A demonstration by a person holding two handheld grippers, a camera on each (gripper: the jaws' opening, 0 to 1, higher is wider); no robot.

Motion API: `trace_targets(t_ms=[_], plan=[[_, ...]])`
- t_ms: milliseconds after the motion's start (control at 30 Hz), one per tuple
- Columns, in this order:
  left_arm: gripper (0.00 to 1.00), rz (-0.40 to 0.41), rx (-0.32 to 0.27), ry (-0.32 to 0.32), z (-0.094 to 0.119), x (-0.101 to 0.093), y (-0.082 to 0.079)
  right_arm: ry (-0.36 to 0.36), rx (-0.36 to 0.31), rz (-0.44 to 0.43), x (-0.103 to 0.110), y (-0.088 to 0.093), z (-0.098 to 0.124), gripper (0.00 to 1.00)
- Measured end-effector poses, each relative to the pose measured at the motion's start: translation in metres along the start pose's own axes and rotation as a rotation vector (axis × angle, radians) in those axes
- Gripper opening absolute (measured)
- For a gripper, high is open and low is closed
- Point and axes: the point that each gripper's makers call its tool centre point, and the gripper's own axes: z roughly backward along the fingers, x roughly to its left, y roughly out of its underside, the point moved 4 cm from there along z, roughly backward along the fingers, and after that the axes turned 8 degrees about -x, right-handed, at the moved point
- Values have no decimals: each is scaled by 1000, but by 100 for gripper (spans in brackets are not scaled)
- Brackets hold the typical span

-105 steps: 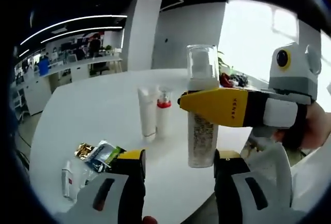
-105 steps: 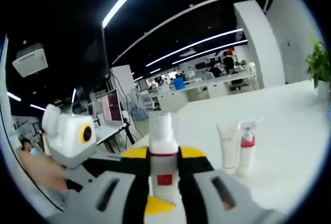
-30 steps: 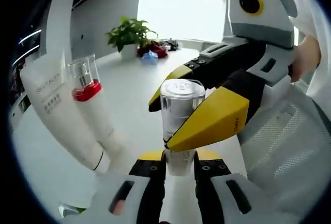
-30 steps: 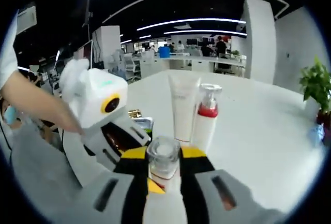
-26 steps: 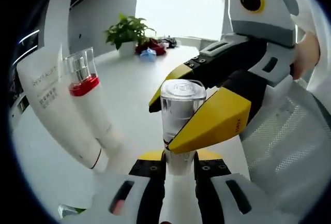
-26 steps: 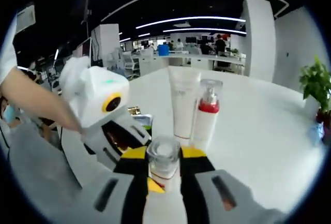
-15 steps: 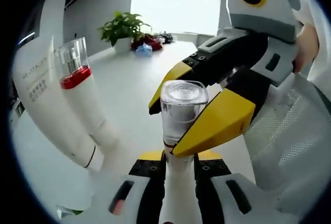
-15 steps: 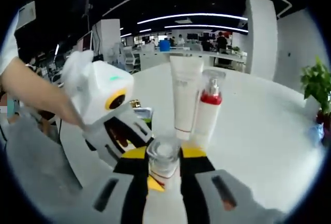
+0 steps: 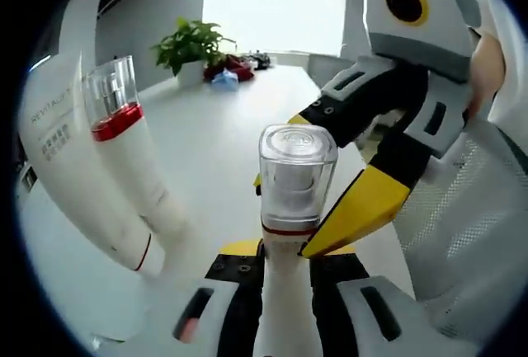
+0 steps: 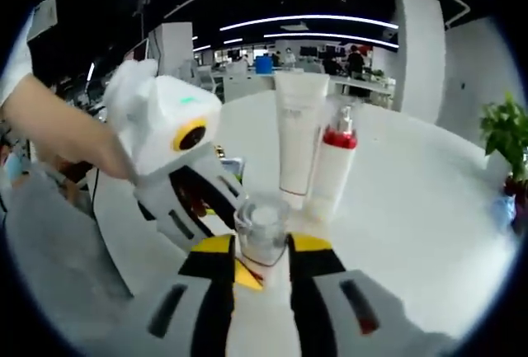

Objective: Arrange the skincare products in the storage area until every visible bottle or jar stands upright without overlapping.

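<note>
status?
Both grippers, left and right, shut on clear-capped bottle. White tube and red-collared pump bottle upright beside it.

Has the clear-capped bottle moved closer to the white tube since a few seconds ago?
Yes. In the right gripper view the bottle now sits just in front of the tube; earlier it was farther off.

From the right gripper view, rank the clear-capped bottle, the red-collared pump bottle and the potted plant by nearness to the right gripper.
1. Clear-capped bottle, between the jaws of the right gripper.
2. Red-collared pump bottle, ahead, standing on the white table.
3. Potted plant, far right edge.
</note>
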Motion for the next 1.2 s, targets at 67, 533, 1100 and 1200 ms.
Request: trace_targets(t_ms=[67,533,1100,1200], plan=[[18,-3,6,-3,-1,1,1,13,5,-16,-1,1,-1,22],[20,-36,31,-15,-5,15,3,105,4,-84,-4,4,-9,19],[22,-67,47,-58,-12,29,0,255,-23,-203,-14,10,-21,19],[23,-57,51,-93,-10,34,3,288,-36,-232,-17,10,-22,18]])
